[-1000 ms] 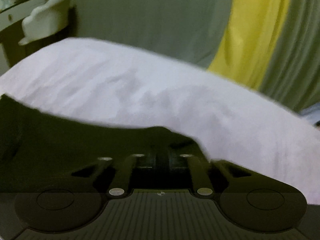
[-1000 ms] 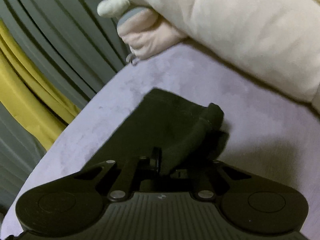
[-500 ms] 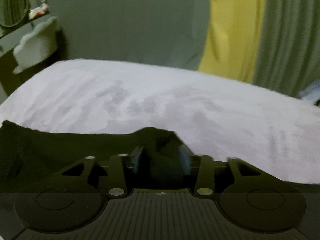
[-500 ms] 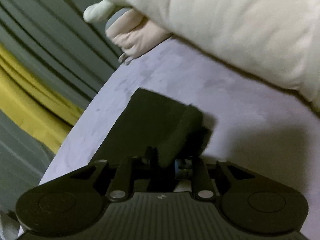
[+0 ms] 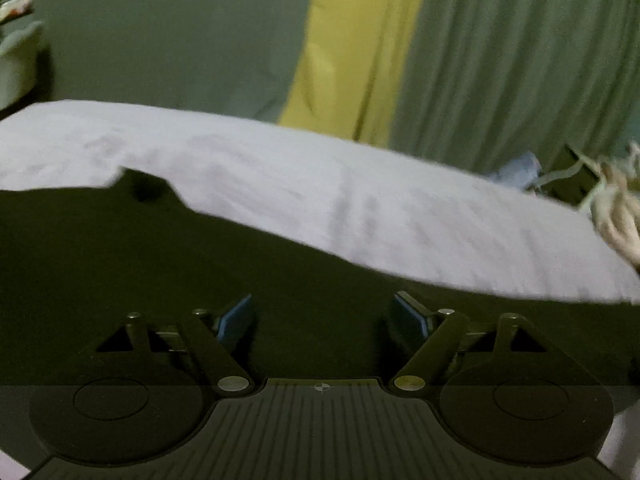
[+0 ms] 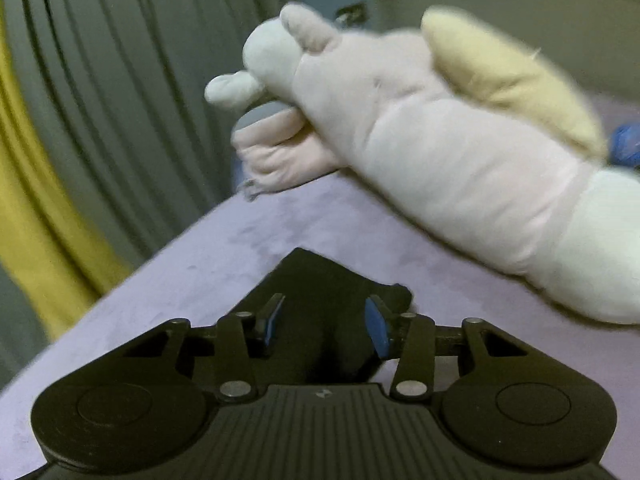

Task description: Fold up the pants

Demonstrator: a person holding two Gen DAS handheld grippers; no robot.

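Note:
The dark pants (image 5: 168, 248) lie flat on the lilac bed sheet (image 5: 360, 200) and fill the lower left of the left wrist view. My left gripper (image 5: 323, 316) is open just above the cloth, its blue pads (image 5: 236, 314) spread wide with nothing between them. In the right wrist view a corner of the pants (image 6: 320, 280) lies on the sheet (image 6: 192, 276). My right gripper (image 6: 323, 322) is open over that corner, blue pads (image 6: 376, 330) apart on either side of the cloth.
A large pale plush toy (image 6: 440, 152) lies on the bed just beyond the right gripper. Green and yellow curtains (image 5: 500, 60) hang behind the bed. Tangled cloth and dark items (image 5: 600, 188) sit at the bed's far right edge.
Both grippers were shut on the pants and have opened, letting the cloth go. The pants now lie flat on the sheet. Both cameras have swung to the right.

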